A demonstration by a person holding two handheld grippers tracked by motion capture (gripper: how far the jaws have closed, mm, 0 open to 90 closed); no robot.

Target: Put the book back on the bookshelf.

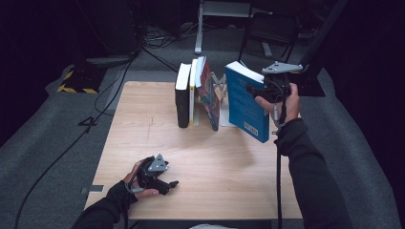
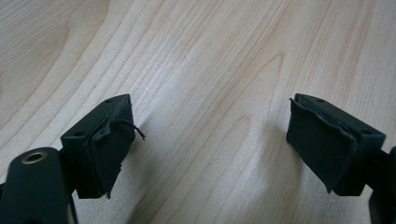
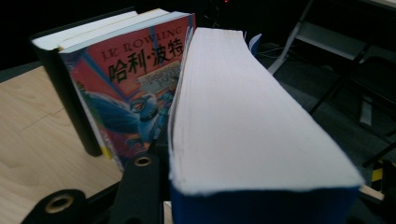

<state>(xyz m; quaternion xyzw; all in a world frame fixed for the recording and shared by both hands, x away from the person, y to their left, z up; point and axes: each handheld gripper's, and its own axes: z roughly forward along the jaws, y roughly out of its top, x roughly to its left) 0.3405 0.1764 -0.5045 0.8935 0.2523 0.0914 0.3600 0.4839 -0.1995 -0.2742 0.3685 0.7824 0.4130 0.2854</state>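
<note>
Right gripper [image 1: 260,90] of mine clamps the blue book [image 1: 246,102] aloft, just right of the leaning book [image 1: 207,90], while my left gripper [image 1: 165,183] rests wide and empty on the table [image 1: 143,143]; tilted so, it could knock that row over.

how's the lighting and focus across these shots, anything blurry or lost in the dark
High view: the table is lit, its surroundings sink into black, and the blue book casts a soft shadow on the wood. Left gripper view: bright and even, grain sharp, left tongs slightly soft. Right gripper view: the blue book's page edge looms close and blurs toward the camera; the illustrated cover behind reads clearly.
</note>
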